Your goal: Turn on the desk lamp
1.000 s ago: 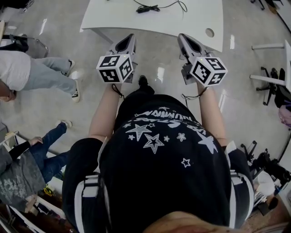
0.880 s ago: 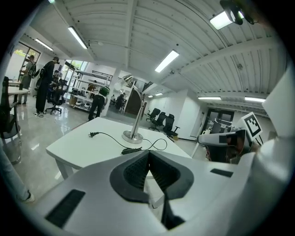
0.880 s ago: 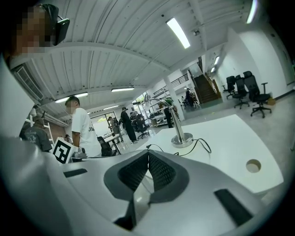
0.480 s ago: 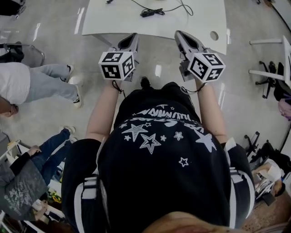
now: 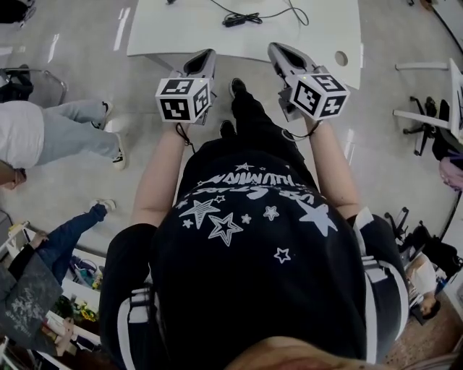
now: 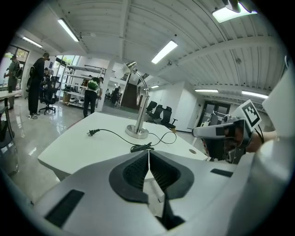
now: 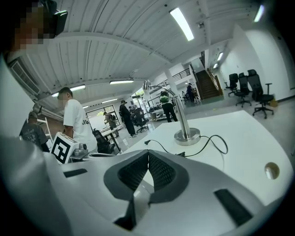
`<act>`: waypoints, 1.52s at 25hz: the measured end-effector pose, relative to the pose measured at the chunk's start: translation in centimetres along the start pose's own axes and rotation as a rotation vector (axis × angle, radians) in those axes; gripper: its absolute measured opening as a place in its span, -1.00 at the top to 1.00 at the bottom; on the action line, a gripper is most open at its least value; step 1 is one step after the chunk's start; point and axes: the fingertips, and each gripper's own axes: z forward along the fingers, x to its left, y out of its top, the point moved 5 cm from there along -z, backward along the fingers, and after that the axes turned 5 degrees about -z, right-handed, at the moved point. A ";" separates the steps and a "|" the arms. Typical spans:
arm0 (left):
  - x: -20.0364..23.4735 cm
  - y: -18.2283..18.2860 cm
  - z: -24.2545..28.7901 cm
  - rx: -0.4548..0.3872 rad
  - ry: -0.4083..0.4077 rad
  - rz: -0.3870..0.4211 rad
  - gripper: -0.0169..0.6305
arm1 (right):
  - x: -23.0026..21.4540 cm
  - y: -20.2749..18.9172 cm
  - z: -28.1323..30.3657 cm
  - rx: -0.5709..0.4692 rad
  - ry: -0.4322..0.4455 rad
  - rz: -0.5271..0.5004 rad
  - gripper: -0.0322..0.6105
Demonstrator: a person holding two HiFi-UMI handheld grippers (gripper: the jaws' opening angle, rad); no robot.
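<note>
The desk lamp (image 6: 137, 120) is a chrome one with a round base and a curved neck, standing on a white table (image 6: 78, 154). It shows too in the right gripper view as the desk lamp (image 7: 186, 133). Its black cord (image 5: 237, 17) lies loose on the table (image 5: 181, 32), and its plug (image 6: 91, 133) is not plugged in. In the head view the lamp itself is out of frame. My left gripper (image 5: 205, 55) and right gripper (image 5: 275, 48) point at the table's near edge, side by side. Both are shut and empty, well short of the lamp.
A round cable hole (image 5: 341, 57) sits near the table's right corner. Bystanders (image 5: 51, 134) stand on the floor to the left. Office chairs (image 5: 434, 137) are at the right. More people and chairs fill the room beyond the table.
Both grippers have moved forward and now reach the table's near edge. The person has stepped forward, with one foot now showing between the grippers.
</note>
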 end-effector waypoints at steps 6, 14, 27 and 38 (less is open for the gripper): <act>2.2 1.0 1.5 -0.041 0.049 0.069 0.91 | -0.9 0.5 3.9 0.039 0.042 -0.026 0.88; 3.8 -0.5 7.4 0.088 0.049 0.240 0.91 | -4.3 -0.1 7.4 0.111 0.056 -0.014 0.88; 4.6 -1.3 14.1 0.259 -0.039 0.282 0.56 | -7.8 -0.1 10.7 0.183 0.099 0.005 0.88; 5.2 -1.0 16.1 0.308 -0.152 0.350 0.56 | -8.3 -0.7 12.2 0.235 0.152 -0.009 0.88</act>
